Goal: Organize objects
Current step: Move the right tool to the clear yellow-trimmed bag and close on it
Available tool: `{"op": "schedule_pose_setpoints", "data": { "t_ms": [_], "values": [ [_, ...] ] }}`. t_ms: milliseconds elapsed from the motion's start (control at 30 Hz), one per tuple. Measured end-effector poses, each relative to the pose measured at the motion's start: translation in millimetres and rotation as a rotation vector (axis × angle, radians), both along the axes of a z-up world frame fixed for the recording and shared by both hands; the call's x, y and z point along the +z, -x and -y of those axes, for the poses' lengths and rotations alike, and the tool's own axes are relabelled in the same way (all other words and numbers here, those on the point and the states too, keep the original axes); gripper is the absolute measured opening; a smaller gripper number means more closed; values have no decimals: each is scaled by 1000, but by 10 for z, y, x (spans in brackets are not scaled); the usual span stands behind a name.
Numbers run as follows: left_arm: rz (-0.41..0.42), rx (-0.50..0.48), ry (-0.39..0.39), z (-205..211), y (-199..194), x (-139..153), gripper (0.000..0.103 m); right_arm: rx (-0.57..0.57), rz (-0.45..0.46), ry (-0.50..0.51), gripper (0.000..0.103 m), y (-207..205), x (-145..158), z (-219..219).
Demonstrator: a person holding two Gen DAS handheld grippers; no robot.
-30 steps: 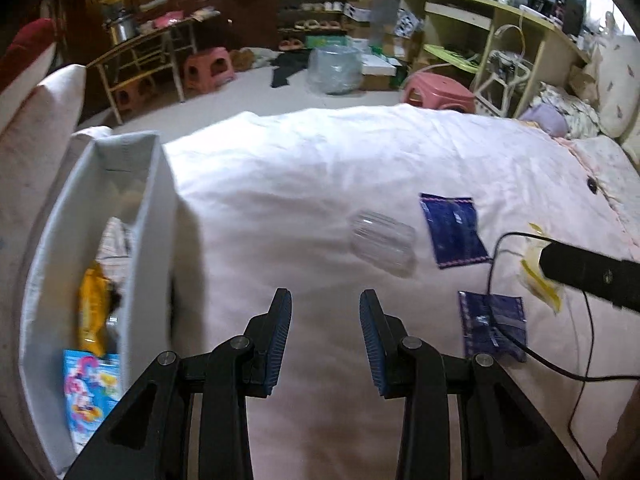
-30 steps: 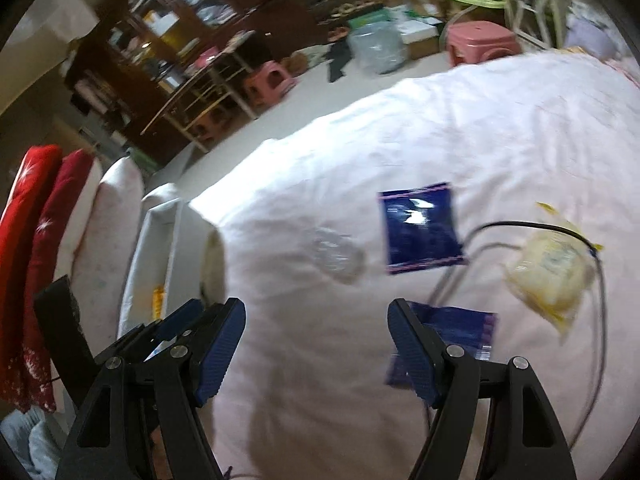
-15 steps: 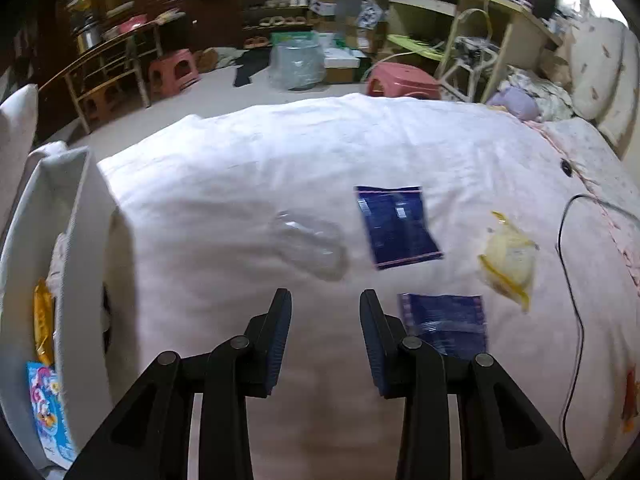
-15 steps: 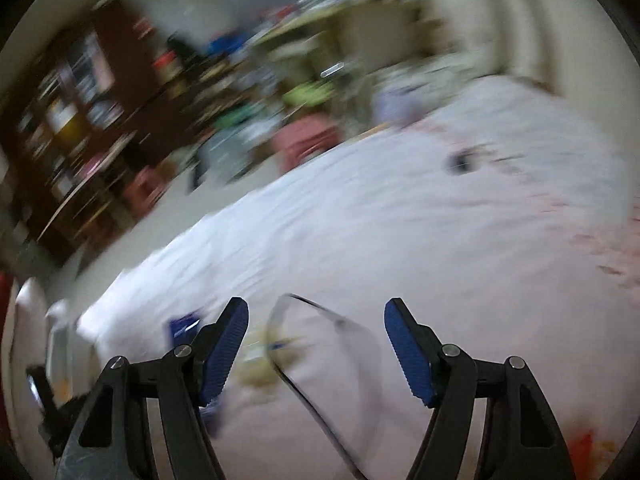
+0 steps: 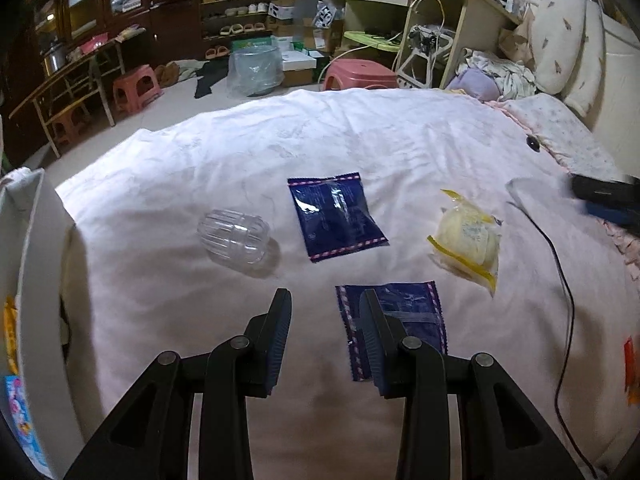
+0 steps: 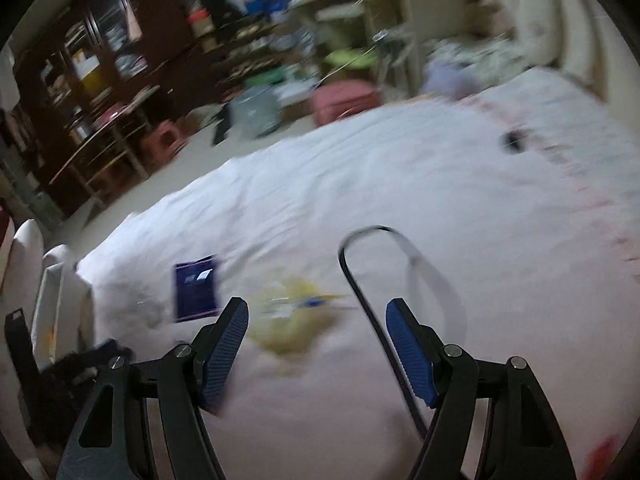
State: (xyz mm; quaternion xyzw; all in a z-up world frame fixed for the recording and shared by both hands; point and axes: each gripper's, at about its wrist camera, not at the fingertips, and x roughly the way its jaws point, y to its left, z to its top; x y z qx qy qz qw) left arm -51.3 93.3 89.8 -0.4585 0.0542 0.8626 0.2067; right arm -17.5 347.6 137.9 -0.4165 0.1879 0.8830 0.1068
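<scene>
On the white bed sheet [image 5: 360,140] lie a clear ribbed plastic jar [image 5: 234,236], a dark blue packet [image 5: 336,216], a second dark blue packet [image 5: 404,316] and a yellow-trimmed bag [image 5: 468,240]. My left gripper [image 5: 324,332] is open and empty, its right finger over the near blue packet. My right gripper [image 6: 316,344] is open and empty, just above the yellow bag [image 6: 292,320]; the far blue packet [image 6: 196,288] lies to its left. That view is blurred.
A white fabric bin [image 5: 36,280] with snack packs stands at the bed's left edge. A black cable [image 5: 560,280] trails over the right side of the bed and loops in the right wrist view [image 6: 360,280]. Stools, shelves and a desk stand beyond.
My left gripper has swung right, from beside the bin to over the near blue packet. My right gripper swung right and back, now over the yellow bag.
</scene>
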Motion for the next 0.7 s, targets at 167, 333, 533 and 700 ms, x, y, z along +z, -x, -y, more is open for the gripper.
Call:
{"op": "schedule_pose_setpoints", "data": {
  "t_ms": [167, 333, 533, 700],
  "values": [
    [35, -35, -34, -51, -2, -124, 36, -101, 50, 104, 70, 579, -424, 218],
    [65, -48, -24, -111, -7, -258, 36, -214, 188, 221, 71, 829, -843, 151],
    [76, -42, -15, -113, -1, -314, 36, -254, 246, 291, 77, 689, -1120, -25],
    [71, -39, -4, -101, -12, -327, 36, -270, 101, 577, 60, 440, -1356, -324]
  ]
}}
